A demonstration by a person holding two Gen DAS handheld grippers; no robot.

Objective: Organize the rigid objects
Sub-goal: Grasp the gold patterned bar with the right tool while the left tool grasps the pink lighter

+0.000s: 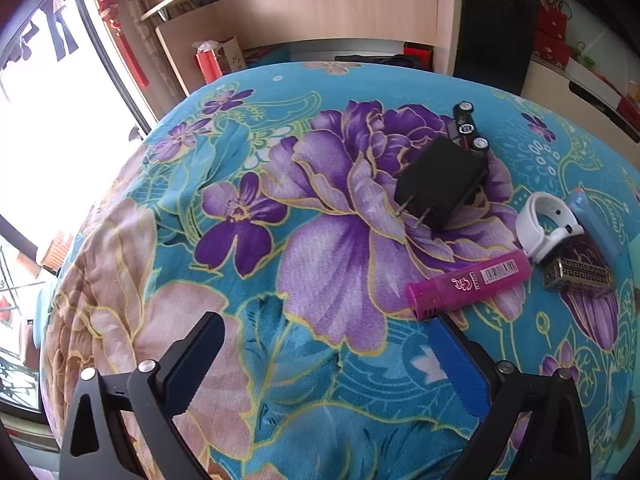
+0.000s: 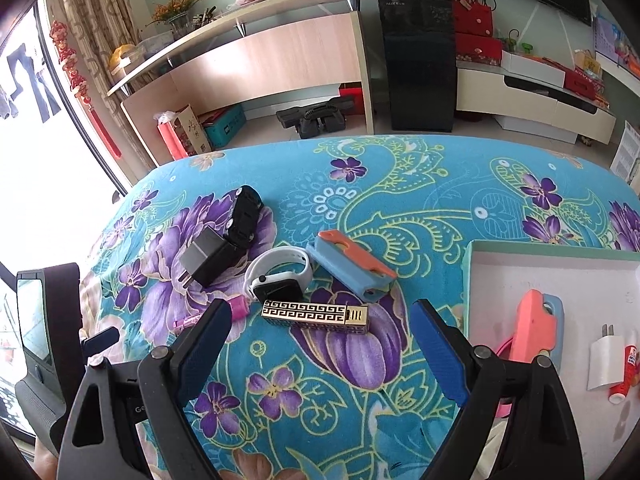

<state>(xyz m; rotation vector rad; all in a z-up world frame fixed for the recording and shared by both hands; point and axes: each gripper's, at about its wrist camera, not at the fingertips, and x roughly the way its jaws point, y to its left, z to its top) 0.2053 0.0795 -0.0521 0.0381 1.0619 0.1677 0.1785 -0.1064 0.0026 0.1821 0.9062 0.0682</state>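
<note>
Several small objects lie on the floral cloth. A black plug adapter (image 1: 440, 188) (image 2: 208, 260) lies beside a black toy car (image 1: 470, 128) (image 2: 244, 216). A pink lighter (image 1: 468, 284) (image 2: 240, 308), a white watch (image 1: 544, 224) (image 2: 280, 276), a gold patterned lighter (image 1: 580, 276) (image 2: 316, 314) and a blue and orange case (image 1: 596, 224) (image 2: 352, 268) lie close together. My left gripper (image 1: 324, 364) is open and empty, just short of the pink lighter. My right gripper (image 2: 322, 348) is open and empty, just short of the gold lighter.
A white tray with a green rim (image 2: 560, 252) sits at the right and holds a pink and blue case (image 2: 540, 328), a white plug (image 2: 606, 360) and a red tube (image 2: 626, 372). A wooden shelf (image 2: 280, 56) and a black cabinet (image 2: 416, 60) stand beyond the cloth.
</note>
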